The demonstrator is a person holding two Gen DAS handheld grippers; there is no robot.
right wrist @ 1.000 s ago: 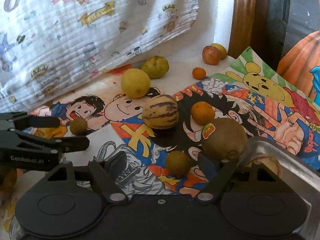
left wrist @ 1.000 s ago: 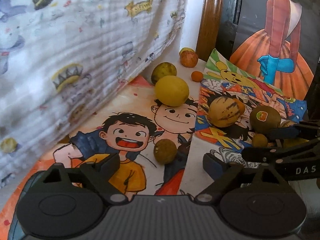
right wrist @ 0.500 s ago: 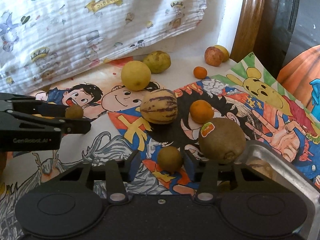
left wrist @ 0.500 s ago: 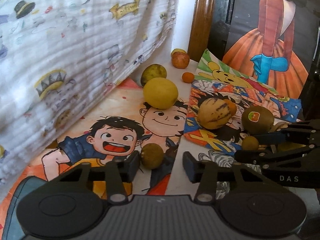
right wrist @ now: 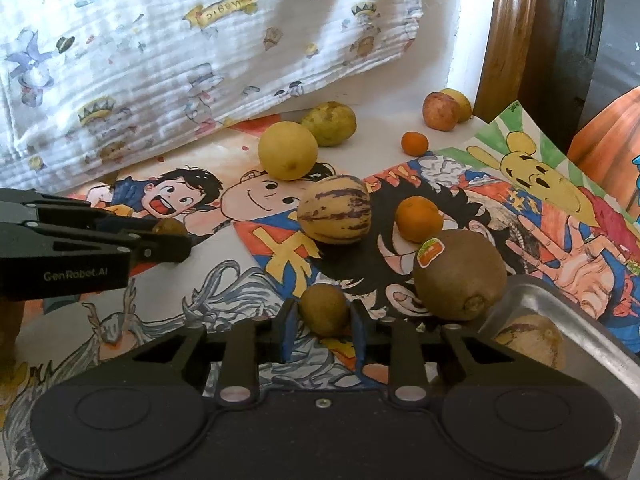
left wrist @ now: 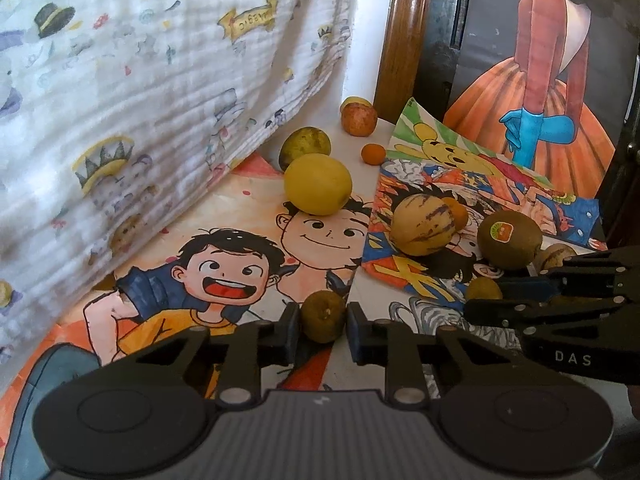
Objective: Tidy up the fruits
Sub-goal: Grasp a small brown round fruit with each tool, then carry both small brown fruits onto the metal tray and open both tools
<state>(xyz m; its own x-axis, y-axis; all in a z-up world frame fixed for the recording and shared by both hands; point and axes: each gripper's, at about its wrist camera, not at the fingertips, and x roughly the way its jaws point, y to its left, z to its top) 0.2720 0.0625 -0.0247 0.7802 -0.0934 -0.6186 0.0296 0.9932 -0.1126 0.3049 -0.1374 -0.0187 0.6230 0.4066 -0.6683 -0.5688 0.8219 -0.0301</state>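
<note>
Each of the two tongs is closed on a small brown-green fruit. The left tongs (left wrist: 323, 322) pinch one small brown fruit (left wrist: 322, 315) between their pads, low over the cartoon of two laughing boys; the right tongs (right wrist: 325, 316) grip a second small fruit (right wrist: 324, 314) the same way, just beside a large kiwi (right wrist: 460, 274) with a red sticker. Whether either fruit rests on the worktop or is lifted clear, the views do not settle.

The right wrist view shows what the left barely does: the rim of a metal tray (right wrist: 560, 320) at the near right corner of the worktop, with a pale striped fruit (right wrist: 532, 340) lying in it. It also shows the left tongs from the side, their held fruit peeking past the tips. The left wrist view in turn shows the right tongs from the side, and a poster of a figure in an orange dress (left wrist: 532, 92) standing behind the far right edge.

Toward the middle lie a striped melon-like fruit (right wrist: 334, 208) and an orange (right wrist: 418, 218), close together. Farther back sit a yellow round fruit (right wrist: 288, 150) touching a greenish one (right wrist: 330, 123), then a tiny orange (right wrist: 415, 143), and at the far edge a reddish apple (right wrist: 440, 111) against a yellow fruit (right wrist: 460, 100).

The worktop (right wrist: 224, 264) is covered in bright cartoon sheets. A white printed cloth (right wrist: 200, 32) hangs along its left and far sides, and a wooden post (right wrist: 508, 28) rises at the far right corner.
</note>
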